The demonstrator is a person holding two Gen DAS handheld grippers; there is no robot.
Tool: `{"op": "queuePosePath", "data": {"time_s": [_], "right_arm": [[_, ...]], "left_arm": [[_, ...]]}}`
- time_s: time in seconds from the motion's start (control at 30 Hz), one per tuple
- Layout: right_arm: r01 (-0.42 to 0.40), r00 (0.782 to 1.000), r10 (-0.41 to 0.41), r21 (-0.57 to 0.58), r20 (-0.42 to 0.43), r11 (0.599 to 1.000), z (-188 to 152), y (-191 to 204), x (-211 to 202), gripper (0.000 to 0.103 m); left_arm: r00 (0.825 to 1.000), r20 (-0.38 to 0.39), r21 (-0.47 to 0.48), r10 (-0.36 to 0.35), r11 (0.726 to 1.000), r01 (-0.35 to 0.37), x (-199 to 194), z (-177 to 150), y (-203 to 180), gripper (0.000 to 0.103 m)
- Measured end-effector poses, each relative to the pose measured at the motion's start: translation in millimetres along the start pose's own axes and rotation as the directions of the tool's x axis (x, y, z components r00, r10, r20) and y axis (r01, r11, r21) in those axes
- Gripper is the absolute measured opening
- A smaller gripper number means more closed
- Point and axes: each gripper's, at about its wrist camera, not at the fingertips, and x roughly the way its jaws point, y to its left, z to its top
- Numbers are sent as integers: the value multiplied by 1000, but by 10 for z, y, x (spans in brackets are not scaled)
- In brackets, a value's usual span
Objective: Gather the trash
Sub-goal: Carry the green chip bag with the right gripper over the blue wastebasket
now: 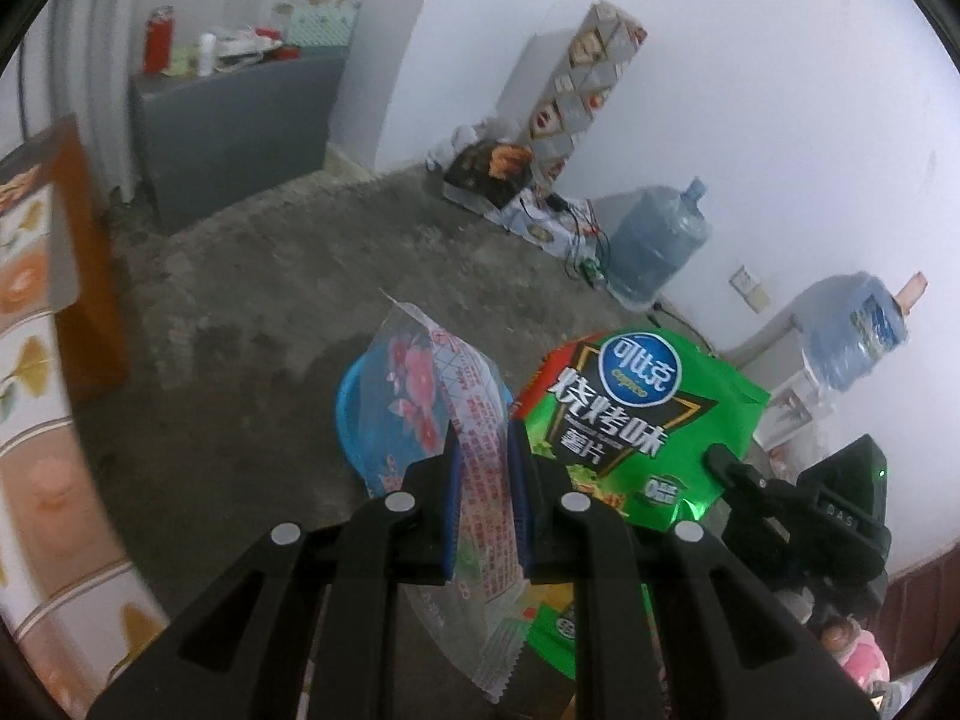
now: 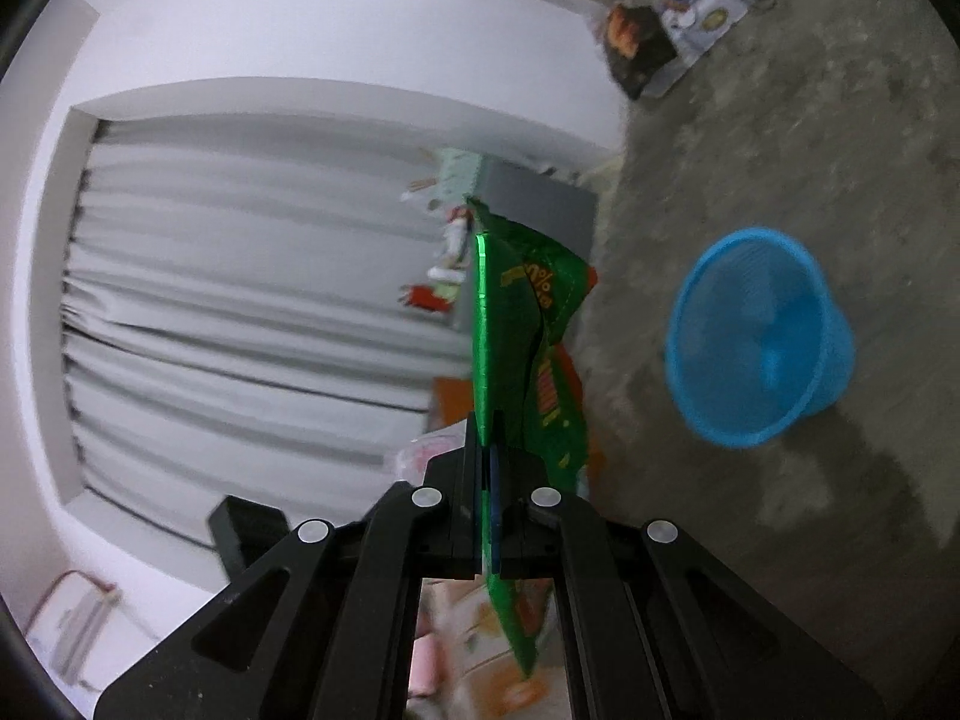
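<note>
The left tongs (image 1: 485, 468) are clamped on a clear wrapper (image 1: 474, 420) with pink flowers and red print, held up above the floor (image 1: 240, 312). The right tongs (image 2: 487, 468) are clamped on a green chip bag (image 2: 516, 324), seen edge-on from the right wrist and face-on (image 1: 624, 414) just beside the wrapper from the left. A blue basket (image 2: 756, 336) stands upright on the concrete floor, partly hidden behind the wrapper in the left view.
</note>
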Motion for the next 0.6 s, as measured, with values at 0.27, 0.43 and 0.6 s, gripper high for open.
{"op": "queuePosePath", "data": {"time_s": [0.27, 0.43, 0.6], "right_arm": [[150, 989, -149, -55, 20, 987, 303, -254, 393, 0], [251, 968, -249, -108, 32, 962, 423, -362, 720, 0], [339, 941, -331, -153, 73, 928, 557, -499, 950, 15]], "left_arm": [[995, -102, -10, 18, 1000, -19, 845, 172, 34, 14], [989, -146, -22, 36, 999, -40, 1301, 285, 119, 14], [979, -183, -19, 86, 996, -91, 1760, 400, 205, 33]]}}
